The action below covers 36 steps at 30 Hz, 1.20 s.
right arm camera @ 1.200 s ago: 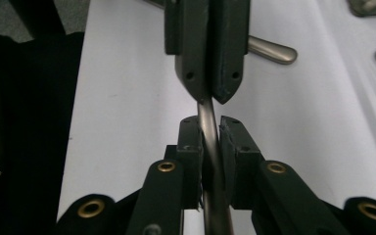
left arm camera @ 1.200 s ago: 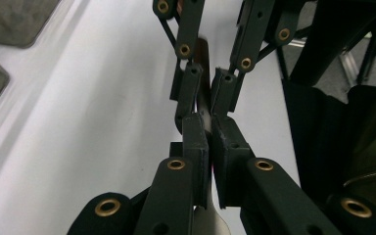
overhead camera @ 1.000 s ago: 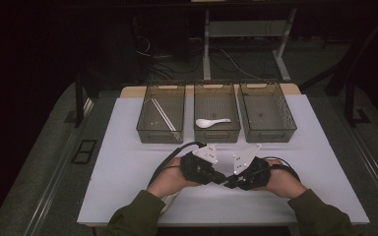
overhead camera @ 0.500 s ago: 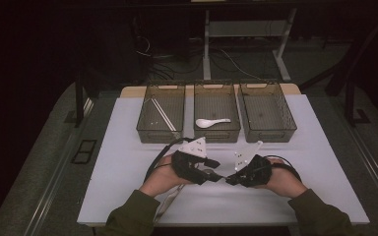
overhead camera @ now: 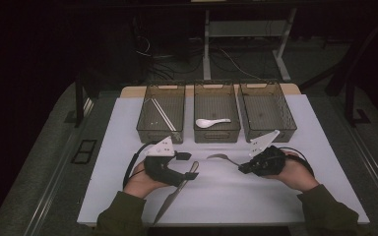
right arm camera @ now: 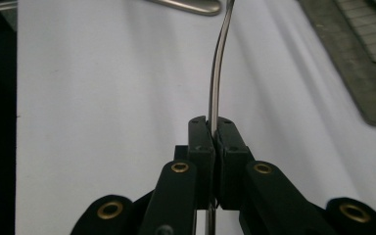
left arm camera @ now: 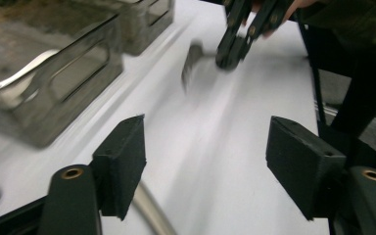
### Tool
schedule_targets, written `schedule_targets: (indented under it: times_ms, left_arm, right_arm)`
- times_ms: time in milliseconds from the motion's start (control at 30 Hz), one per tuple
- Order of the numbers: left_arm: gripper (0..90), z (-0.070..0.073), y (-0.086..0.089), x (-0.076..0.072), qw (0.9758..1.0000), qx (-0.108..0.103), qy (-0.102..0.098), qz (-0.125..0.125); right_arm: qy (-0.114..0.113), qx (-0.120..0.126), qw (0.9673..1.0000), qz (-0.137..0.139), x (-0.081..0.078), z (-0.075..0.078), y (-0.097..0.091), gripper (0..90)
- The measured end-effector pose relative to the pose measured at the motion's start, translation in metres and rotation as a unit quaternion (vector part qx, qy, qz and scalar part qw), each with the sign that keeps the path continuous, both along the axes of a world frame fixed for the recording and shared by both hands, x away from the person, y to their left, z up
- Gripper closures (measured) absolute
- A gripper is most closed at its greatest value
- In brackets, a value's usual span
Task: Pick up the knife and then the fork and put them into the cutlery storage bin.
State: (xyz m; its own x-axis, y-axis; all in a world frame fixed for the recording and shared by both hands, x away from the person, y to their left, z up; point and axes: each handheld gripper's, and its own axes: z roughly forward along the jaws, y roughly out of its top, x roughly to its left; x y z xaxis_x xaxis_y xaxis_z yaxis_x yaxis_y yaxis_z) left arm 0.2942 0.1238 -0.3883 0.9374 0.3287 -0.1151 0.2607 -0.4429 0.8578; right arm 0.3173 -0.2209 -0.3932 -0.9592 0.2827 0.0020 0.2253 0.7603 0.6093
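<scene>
1. The left gripper (overhead camera: 191, 173) had just been opening; its fingers (left arm camera: 122, 164) stood apart with nothing between them, above the white worktop (overhead camera: 128, 128).
2. A knife (overhead camera: 170, 199) lay on the worktop by that gripper, apparently just let go.
3. The right gripper (overhead camera: 241, 168) had its fingers clamped on the handle of a metal spoon (right arm camera: 215, 73), held just above the worktop, centre-right.
4. The spoon looked thin, shiny and curved, its bowl pointing toward the left gripper.
5. Three bins (overhead camera: 216, 133) stood behind; the middle one held a white spoon (overhead camera: 211, 122). Judging by this, the metal spoon likely went into a bin next.
</scene>
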Motion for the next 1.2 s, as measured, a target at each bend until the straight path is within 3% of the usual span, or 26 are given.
schedule_targets:
  times_ms: [300, 600, 967, 1100, 1200]
  left_arm:
    - [13.7, -0.02, 0.033, -0.015, 0.9977, 0.001, 0.013, 0.066]
    - [0.0, -0.033, 0.046, -0.027, 0.9938, 0.017, 0.011, 0.109]
    - [0.0, -0.034, 0.045, -0.026, 0.993, 0.018, 0.009, 0.117]
    - [0.0, -0.033, 0.046, -0.026, 0.9927, 0.016, 0.009, 0.119]
    - [0.0, -0.033, 0.046, -0.026, 0.9929, 0.019, 0.001, 0.117]
  right_arm:
    - [-0.006, 0.009, 0.9977, -0.067, 0.013, 0.017, -0.023, 87.0]
    - [-0.018, 0.02, 0.9908, -0.133, 0.041, 0.038, -0.044, 87.0]
    - [-0.032, 0.031, 0.9763, -0.212, 0.09, 0.068, -0.068, 86.9]
    - [-0.032, 0.03, 0.9688, -0.244, 0.108, 0.066, -0.078, 86.9]
    - [-0.025, 0.035, 0.9612, -0.273, 0.121, 0.06, -0.086, 86.9]
